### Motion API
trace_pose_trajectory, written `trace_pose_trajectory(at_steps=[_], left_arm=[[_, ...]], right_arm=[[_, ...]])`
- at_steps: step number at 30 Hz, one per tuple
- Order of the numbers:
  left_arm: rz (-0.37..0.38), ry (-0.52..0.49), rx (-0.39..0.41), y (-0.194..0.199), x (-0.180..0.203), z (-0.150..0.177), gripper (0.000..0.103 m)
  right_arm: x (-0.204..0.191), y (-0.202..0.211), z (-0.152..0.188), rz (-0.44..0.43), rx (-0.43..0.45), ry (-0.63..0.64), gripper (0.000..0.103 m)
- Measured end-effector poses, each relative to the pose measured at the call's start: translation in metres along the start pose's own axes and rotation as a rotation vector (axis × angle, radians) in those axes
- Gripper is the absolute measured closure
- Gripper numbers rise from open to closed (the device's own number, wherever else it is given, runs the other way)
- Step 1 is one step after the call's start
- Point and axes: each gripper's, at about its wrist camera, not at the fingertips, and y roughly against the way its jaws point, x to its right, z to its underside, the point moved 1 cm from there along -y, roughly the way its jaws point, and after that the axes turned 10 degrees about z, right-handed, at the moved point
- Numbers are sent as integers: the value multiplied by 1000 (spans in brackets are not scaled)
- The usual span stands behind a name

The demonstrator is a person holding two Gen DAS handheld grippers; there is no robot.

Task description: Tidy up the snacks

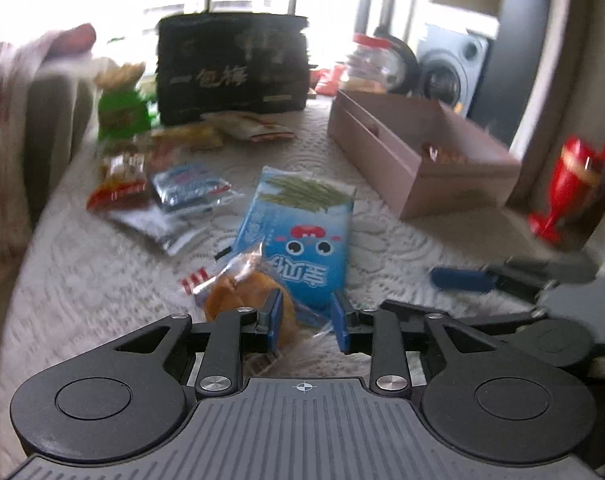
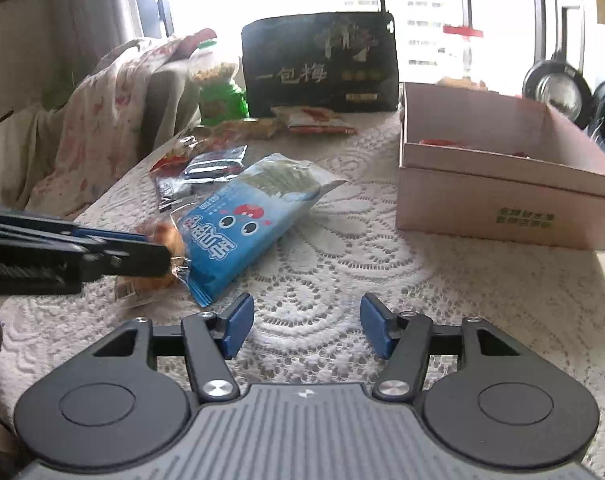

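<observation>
A blue snack bag with a cartoon face (image 1: 302, 236) (image 2: 246, 220) lies mid-table. A clear packet with an orange pastry (image 1: 238, 292) (image 2: 162, 236) lies beside it. My left gripper (image 1: 307, 322) is open, low over the table, its jaws straddling the near end of the blue bag and the pastry's edge; it also shows in the right wrist view (image 2: 150, 252). My right gripper (image 2: 307, 328) is open and empty over bare lace cloth, just short of the blue bag. A pink open box (image 1: 422, 148) (image 2: 502, 184) stands to the right.
More snack packets (image 1: 174, 188) (image 2: 206, 168) lie at the back left. A black box with Chinese lettering (image 1: 234, 68) (image 2: 322, 64) and a green bag (image 1: 122, 108) stand at the back. A red cup (image 1: 562, 184) stands on the right. A draped chair (image 2: 102, 120) is on the left.
</observation>
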Motion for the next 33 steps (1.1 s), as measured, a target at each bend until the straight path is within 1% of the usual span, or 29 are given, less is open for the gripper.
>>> trace_pose_trajectory(at_steps=[2,3,4,5,10,14,15,17,20,25,28,29,33], left_arm=[[-83,-71,5,-1,4,4,70],[-121,-91,5,-1,4,5,70],[-141,-93,6,1,1,5,64],[-147,-81,5,2,-3,5,60],[-206,5,-10,7,-33,7,58],[-142,147,9,12,-54,4,58],[-125,177,13,12,-58,3,57],[-94,213,19,11,-61,1,48],[-73,209,16,8,-58,-1,43],[-70,185,17,7,-56,1,42],[-105,162,7,9,-60,4,42],[-118,155,4,10,-62,6,39],[-131,169,16,18,-76,16,39]], right_arm=[[-5,1,0,17,3,27,43],[-6,0,0,21,5,34,42],[-6,0,0,21,4,36,41],[-6,0,0,19,3,37,40],[-9,0,0,21,3,48,37],[-13,-1,1,20,-2,73,33],[-14,-2,1,20,-3,79,31],[-15,-2,1,21,-3,85,30],[-15,-1,1,19,-3,84,30],[-16,-2,1,18,-4,90,28],[-16,-3,1,10,-11,91,26],[-16,-3,0,9,-15,93,25],[-18,-5,-4,6,-42,89,21]])
